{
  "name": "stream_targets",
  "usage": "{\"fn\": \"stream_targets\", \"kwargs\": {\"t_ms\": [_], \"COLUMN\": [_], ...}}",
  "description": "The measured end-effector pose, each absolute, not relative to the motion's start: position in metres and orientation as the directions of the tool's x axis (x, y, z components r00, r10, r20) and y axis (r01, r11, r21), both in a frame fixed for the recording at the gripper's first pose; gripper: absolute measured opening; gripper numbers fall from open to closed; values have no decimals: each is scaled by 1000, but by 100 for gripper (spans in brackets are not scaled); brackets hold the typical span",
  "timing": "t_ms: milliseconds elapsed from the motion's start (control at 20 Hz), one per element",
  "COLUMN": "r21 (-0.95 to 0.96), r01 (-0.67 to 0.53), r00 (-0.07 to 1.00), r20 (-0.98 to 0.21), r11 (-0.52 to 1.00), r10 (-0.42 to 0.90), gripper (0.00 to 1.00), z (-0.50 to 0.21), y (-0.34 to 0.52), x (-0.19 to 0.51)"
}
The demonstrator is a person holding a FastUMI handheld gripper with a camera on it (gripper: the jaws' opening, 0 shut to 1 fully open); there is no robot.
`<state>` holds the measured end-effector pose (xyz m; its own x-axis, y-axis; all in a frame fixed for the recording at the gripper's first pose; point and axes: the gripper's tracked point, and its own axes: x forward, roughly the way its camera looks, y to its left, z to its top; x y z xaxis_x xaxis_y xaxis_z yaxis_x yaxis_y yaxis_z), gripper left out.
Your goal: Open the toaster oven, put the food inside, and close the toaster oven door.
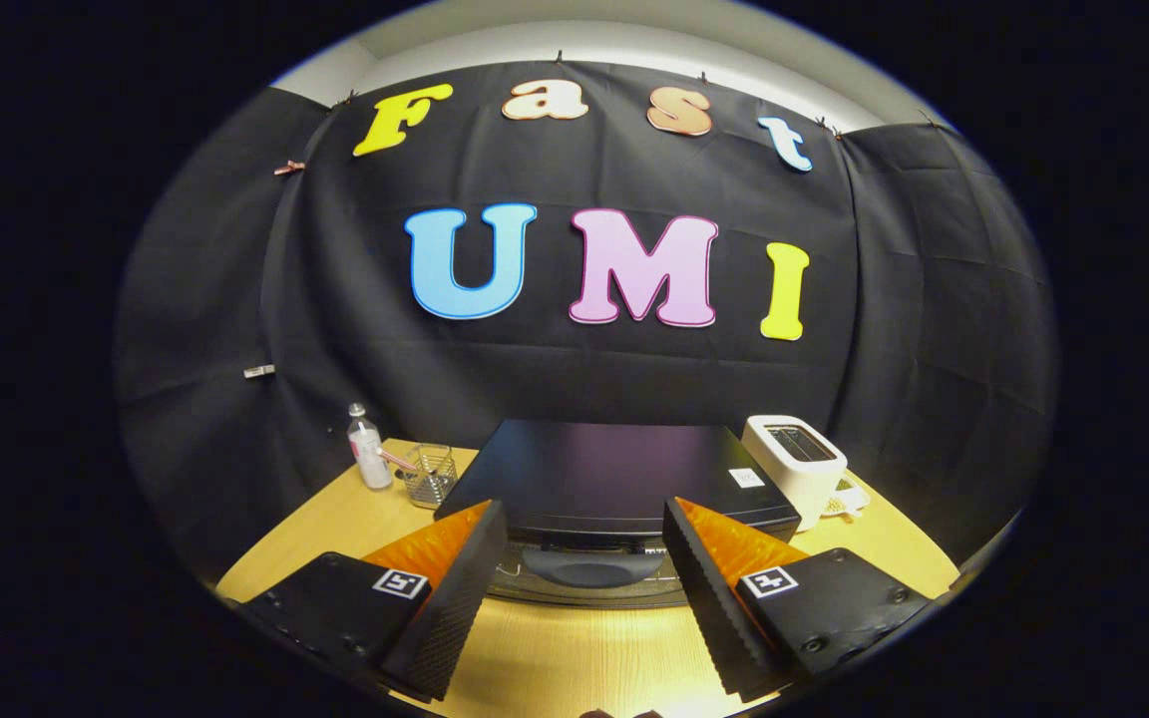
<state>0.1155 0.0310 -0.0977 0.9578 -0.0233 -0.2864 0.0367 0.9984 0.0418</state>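
Gripper [584, 543] fingers spread apart, holding nothing, hover above a wooden table [574, 648]; the black toaster oven [614, 479] sits just ahead, door handle [589, 568] between them. White pop-up toaster [796, 467], bottle [367, 449] and wire basket [432, 476] flank it.

toaster oven [606, 477] front hidden behind jaws, white toaster [796, 467] base hidden behind oven

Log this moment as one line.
gripper: open, above door handle | toaster oven: closed | white toaster beside it | step: open door
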Motion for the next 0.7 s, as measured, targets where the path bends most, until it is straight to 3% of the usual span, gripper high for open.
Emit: {"fn": "stream_targets", "kwargs": {"t_ms": [450,700], "r21": [-4,58], "r01": [77,97], "r00": [885,883], "r20": [-460,-466], "r11": [997,994], "r10": [-70,-59], "gripper": [98,99], "z": [-177,-181], "y": [26,27], "x": [153,157]}}
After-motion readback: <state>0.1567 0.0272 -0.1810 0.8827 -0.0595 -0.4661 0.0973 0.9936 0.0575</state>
